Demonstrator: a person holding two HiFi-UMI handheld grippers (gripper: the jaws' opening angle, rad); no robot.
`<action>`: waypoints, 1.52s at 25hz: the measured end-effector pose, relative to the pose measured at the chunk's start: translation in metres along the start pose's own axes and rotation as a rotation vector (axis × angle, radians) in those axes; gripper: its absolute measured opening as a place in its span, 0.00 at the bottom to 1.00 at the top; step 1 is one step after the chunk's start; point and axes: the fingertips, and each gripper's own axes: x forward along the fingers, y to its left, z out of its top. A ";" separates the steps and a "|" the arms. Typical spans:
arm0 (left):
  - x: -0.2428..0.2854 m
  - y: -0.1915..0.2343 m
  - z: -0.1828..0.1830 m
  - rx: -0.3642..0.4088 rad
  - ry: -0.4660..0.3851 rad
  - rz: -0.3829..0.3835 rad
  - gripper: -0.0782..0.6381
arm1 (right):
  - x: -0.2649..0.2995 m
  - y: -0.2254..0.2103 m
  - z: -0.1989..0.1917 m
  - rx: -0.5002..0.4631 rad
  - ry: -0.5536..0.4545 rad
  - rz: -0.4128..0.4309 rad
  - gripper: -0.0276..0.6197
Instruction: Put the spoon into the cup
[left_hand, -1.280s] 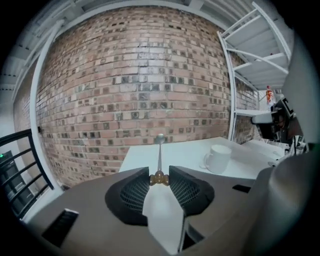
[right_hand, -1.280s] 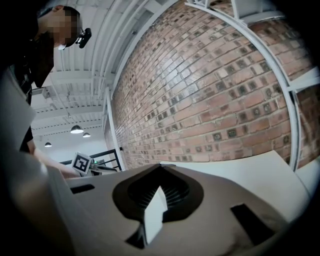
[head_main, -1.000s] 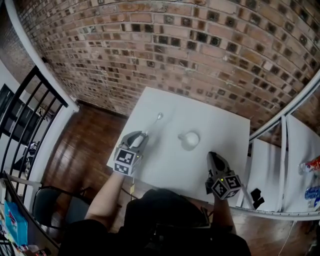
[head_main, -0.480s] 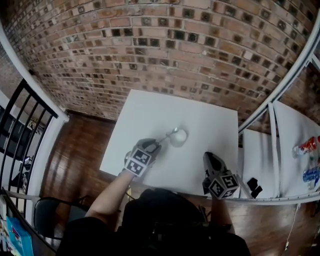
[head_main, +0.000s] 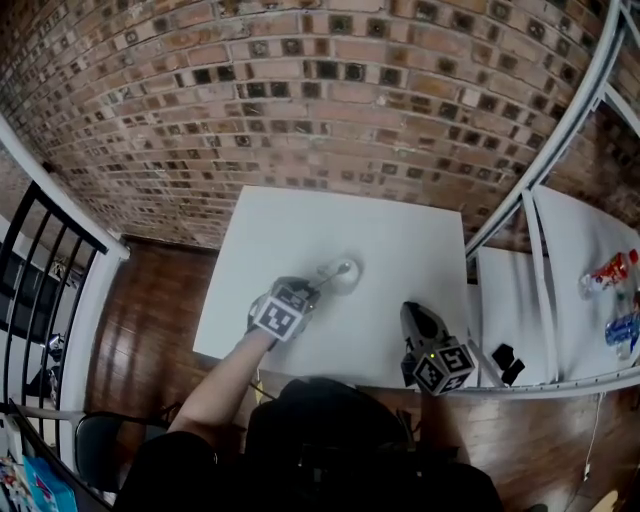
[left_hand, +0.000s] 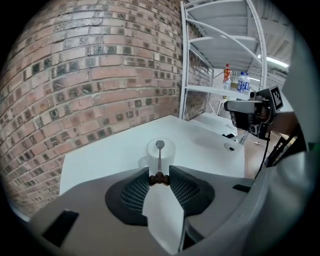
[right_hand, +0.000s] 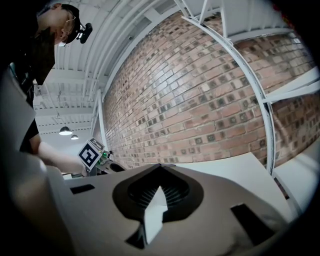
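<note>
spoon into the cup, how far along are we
Done: the spoon is picked up, its handle end pinched in the left gripper. In hand: its bowl is poised at the mouth of the cup; whether it has dipped inside is unclear. Left: lower it in and let go. The right gripper is shut, empty and idle.

A white table (head_main: 290, 240) stands by a red brick wall (head_main: 330, 90). Dark wooden floor (head_main: 150, 310) and a black railing (head_main: 45, 265) lie to its left; white metal shelving (head_main: 570, 250) stands to its right.
</note>
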 end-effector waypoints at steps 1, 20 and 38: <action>0.001 -0.002 0.003 0.003 0.007 -0.009 0.29 | 0.000 -0.001 0.001 0.001 -0.002 -0.002 0.05; 0.039 -0.001 0.022 0.001 0.017 -0.027 0.29 | 0.001 -0.026 0.005 0.003 -0.008 -0.030 0.05; 0.053 -0.003 0.025 -0.089 -0.048 -0.072 0.38 | 0.007 -0.028 0.009 -0.005 -0.002 -0.028 0.05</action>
